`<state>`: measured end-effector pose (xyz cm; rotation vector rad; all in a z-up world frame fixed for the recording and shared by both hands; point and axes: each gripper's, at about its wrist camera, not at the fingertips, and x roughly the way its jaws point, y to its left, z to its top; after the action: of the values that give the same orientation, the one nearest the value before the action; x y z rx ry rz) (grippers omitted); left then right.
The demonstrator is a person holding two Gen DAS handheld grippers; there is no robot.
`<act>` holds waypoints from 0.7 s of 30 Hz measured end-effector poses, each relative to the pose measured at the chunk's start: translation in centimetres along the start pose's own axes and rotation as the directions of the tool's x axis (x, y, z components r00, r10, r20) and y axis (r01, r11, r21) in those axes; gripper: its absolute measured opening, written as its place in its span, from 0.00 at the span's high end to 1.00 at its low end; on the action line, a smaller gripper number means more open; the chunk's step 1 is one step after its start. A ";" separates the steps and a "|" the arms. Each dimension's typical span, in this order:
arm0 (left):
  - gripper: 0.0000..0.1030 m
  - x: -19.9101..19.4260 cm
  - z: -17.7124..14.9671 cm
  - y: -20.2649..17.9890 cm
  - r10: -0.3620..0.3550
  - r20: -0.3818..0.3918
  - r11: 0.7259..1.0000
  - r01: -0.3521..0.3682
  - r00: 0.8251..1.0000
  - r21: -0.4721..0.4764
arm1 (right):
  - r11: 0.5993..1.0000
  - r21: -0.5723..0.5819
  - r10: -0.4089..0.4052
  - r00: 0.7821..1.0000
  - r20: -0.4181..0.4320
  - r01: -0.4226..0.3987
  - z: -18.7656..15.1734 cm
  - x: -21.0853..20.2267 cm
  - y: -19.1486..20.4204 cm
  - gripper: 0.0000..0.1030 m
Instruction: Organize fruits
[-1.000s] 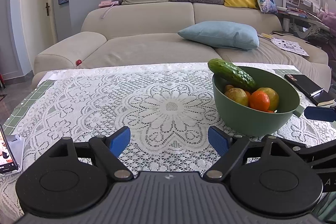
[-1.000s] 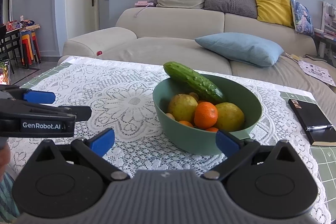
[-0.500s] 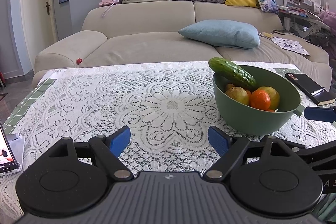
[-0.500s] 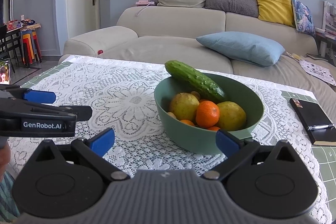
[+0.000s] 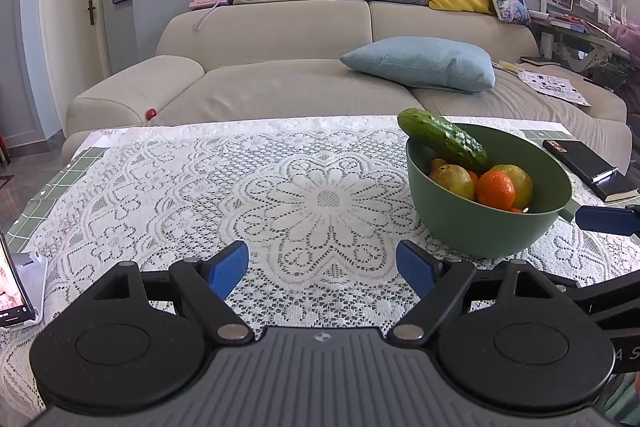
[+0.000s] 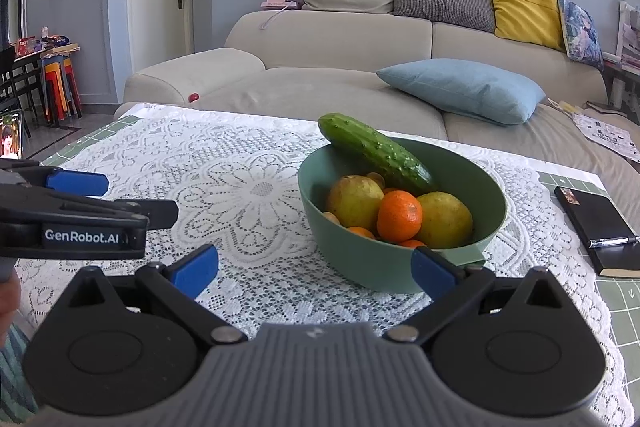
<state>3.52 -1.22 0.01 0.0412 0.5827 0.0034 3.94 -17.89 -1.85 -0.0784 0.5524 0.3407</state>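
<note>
A green bowl (image 5: 480,231) (image 6: 360,259) stands on the lace-covered table (image 5: 280,187). In it lie a cucumber (image 5: 442,141) (image 6: 376,149) leaning over the far rim, two yellow-green pears (image 6: 354,197), and an orange tangerine (image 5: 496,189) (image 6: 399,215) with more orange fruit under it. My left gripper (image 5: 322,267) is open over bare lace, left of the bowl. My right gripper (image 6: 314,267) is open just in front of the bowl, with its right fingertip near the wall. Both hold nothing.
A black notebook with a pen (image 6: 596,227) lies right of the bowl. A phone on a stand (image 5: 12,287) is at the table's left edge. A beige sofa (image 5: 280,67) with a blue pillow (image 5: 424,63) lies beyond the table.
Both views have shifted very slightly; the bowl and fruit sit a touch lower in frame. Both grippers stay open and empty.
</note>
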 end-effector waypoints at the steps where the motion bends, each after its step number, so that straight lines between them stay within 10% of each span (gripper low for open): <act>1: 0.05 0.0 0.0 0.0 -0.001 0.000 1.000 0.001 1.000 0.000 | 1.000 0.000 0.000 1.000 0.000 0.000 0.0 0.0 0.0 0.04; 21: 0.05 -0.4 0.2 0.0 0.002 0.003 1.000 -0.002 1.000 -0.002 | 1.000 -0.002 0.007 1.000 0.003 -0.007 0.0 0.1 0.1 0.04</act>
<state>3.31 -1.24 0.37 0.0399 0.5798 0.0062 3.98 -17.77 -1.88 -0.0778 0.5494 0.3479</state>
